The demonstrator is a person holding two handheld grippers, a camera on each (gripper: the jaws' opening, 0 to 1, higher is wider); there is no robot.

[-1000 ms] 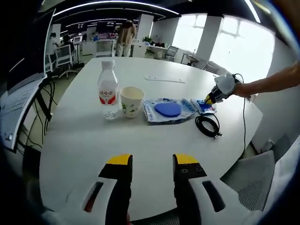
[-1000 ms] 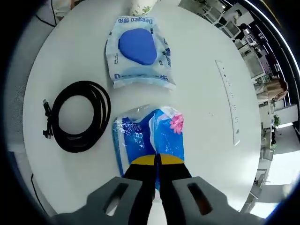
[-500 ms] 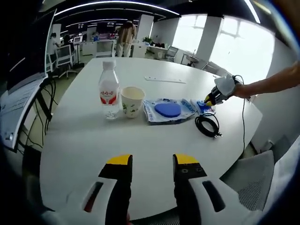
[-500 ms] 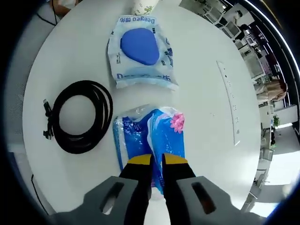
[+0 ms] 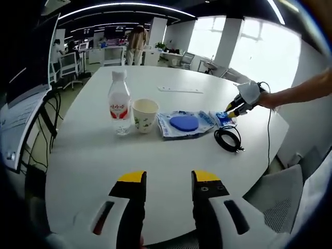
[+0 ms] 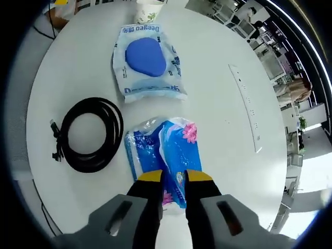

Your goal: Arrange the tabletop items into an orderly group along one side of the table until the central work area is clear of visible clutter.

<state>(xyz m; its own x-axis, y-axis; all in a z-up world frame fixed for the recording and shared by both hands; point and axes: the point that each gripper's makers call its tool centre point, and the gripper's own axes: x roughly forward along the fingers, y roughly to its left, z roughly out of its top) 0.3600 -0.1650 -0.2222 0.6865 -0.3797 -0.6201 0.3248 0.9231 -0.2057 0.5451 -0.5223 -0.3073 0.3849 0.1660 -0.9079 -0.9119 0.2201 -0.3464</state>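
Release step, by my read: right gripper sits over the near end of the blue tissue pack, jaws parted a little, yellow tips straddling the pack's edge and no longer pinching it. A second ago the same jaws were closed tight on that pack; half a second ago they had begun to part; now the gap is wider and the gripper looks slightly pulled back. Pack itself hasn't moved on the table.

Landmark = tissue pack. Coiled black cable lies just beside it on its left in the right gripper view. Blue sponge packet sits just beyond it, and paper cup beyond that. In the left gripper view the water bottle ends the row, past the cup, so bottle, cup, sponge packet and tissue pack form one line, with the cable just off it.

Left gripper hovers over bare table well short of the row, jaws moderately apart, holding nothing.

Next move probably: lift the right gripper clear, then go for the cable and nudge it into line.
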